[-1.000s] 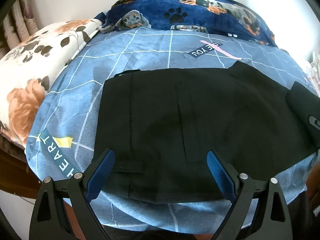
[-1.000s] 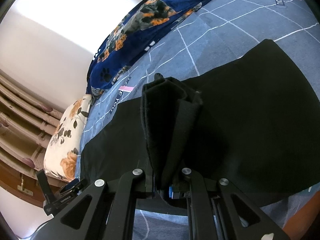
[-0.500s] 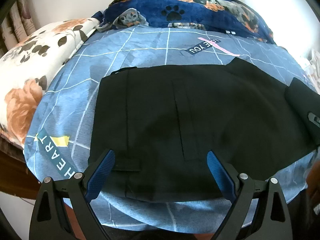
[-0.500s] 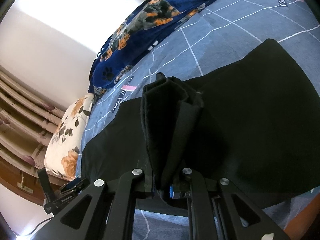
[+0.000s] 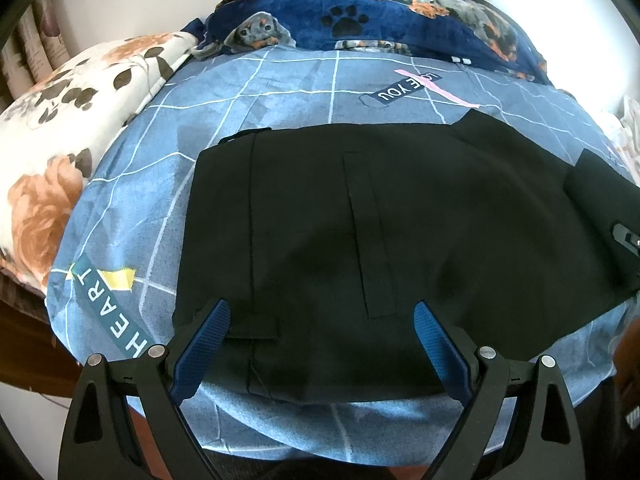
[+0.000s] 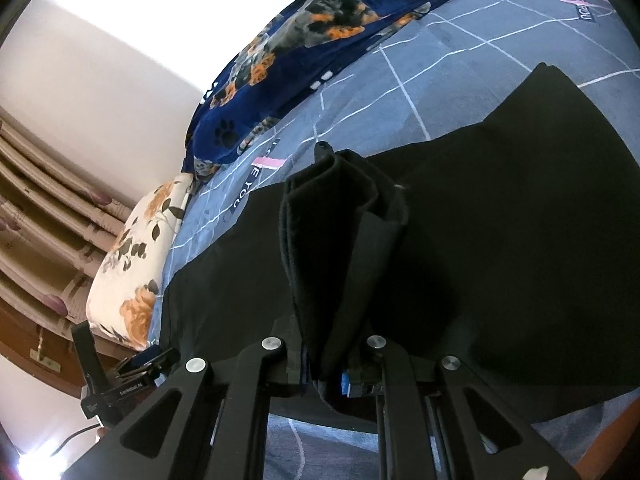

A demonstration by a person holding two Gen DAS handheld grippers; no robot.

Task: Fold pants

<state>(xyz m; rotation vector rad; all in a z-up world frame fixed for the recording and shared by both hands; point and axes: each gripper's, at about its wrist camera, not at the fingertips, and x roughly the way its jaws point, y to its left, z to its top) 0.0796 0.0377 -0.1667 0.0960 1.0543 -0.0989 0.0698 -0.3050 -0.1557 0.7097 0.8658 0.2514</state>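
Note:
Black pants [image 5: 400, 220] lie spread flat across the blue grid-patterned bed cover [image 5: 280, 92], waistband end to the left. My left gripper [image 5: 322, 322] hovers open over the near edge of the pants, its blue pads [image 5: 204, 344] wide apart and nothing between them. In the right wrist view my right gripper [image 6: 326, 372] is shut on a bunched fold of the pants [image 6: 344, 220], which rises up and away from the jaws over the rest of the cloth [image 6: 520, 260]. The right gripper with its held cloth also shows at the right edge of the left wrist view [image 5: 624, 236].
A navy dog-print blanket [image 5: 380, 16] lies along the far side of the bed. A floral pillow [image 5: 60, 140] sits at the left. Wall lies beyond, and striped curtains [image 6: 36, 208] hang by the pillow. The bed's near edge is just under both grippers.
The left wrist view has shifted slightly, with the pants sitting a little lower and nearer. The right gripper keeps its hold on the fold, barely moving.

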